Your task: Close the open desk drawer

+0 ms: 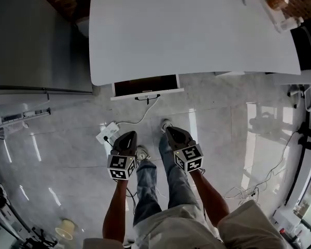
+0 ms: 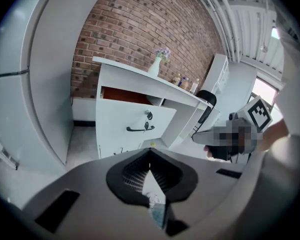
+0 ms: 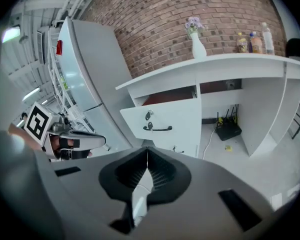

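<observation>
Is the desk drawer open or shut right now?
Open. The drawer stands out past the edge of the desk, and its dark inside shows from above.

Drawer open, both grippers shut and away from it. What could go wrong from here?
1. What looks like a key hangs just above the handle of the drawer; a push there could bend it.
2. A power strip and cable lie on the floor before the drawer: a possible trip when stepping in.
3. A hard shove might rock the vase on the desk above.
</observation>
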The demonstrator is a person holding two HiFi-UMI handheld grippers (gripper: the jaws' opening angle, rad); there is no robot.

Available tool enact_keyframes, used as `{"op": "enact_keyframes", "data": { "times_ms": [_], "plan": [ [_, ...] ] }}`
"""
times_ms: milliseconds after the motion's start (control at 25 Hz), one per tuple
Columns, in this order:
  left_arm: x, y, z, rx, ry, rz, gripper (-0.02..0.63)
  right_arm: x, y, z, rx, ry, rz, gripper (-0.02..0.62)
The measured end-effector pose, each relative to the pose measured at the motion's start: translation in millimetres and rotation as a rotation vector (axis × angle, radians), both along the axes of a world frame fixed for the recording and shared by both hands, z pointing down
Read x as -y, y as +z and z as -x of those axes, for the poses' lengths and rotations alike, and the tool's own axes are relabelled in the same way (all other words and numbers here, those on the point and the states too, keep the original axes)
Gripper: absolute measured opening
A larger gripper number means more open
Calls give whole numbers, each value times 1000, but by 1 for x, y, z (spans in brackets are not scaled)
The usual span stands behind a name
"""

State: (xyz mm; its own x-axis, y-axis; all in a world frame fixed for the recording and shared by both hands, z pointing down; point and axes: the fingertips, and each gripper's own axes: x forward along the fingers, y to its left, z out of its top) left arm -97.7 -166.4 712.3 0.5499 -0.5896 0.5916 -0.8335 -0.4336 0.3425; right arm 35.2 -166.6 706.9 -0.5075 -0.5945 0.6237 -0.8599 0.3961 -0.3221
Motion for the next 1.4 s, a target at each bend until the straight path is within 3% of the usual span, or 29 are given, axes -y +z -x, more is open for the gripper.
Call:
{"op": "enact_keyframes", "data": {
  "times_ms": [120,280,400,480,600,640,760,800,880,960,1200,1400],
  "plan": [
    [8,10,3,-1,1,4,12,3,11,-2,26,37,18,17],
    [20,18,8,13,-1,-4,12,10,19,-1,9,19,15,17],
    [26,22,8,-26,-26,7,12,16,24,2,25,21,20,17],
    [30,21,2,-165,-56,39,12,21,26,5,139,56,61,17],
    [40,12,-6,-513,-127,109,18,30,25,11,431,158,155,23],
    [43,12,-4,-614,-172,136,35,31,26,12,529,194,187,41],
    [47,32,5,-876,-357,265,157,34,34,13,799,288,284,187],
    [48,41,7,-960,-415,307,202,35,38,13,881,318,318,215],
    [52,52,9,-1068,-483,352,219,38,46,11,1004,366,363,230],
    [56,61,8,-1089,-496,373,219,42,56,8,1053,385,384,232],
    [79,82,-4,-972,-417,392,218,75,79,1,1016,388,373,232],
    [113,69,-7,-989,-386,372,218,112,73,0,1016,343,360,230]
  ]
}}
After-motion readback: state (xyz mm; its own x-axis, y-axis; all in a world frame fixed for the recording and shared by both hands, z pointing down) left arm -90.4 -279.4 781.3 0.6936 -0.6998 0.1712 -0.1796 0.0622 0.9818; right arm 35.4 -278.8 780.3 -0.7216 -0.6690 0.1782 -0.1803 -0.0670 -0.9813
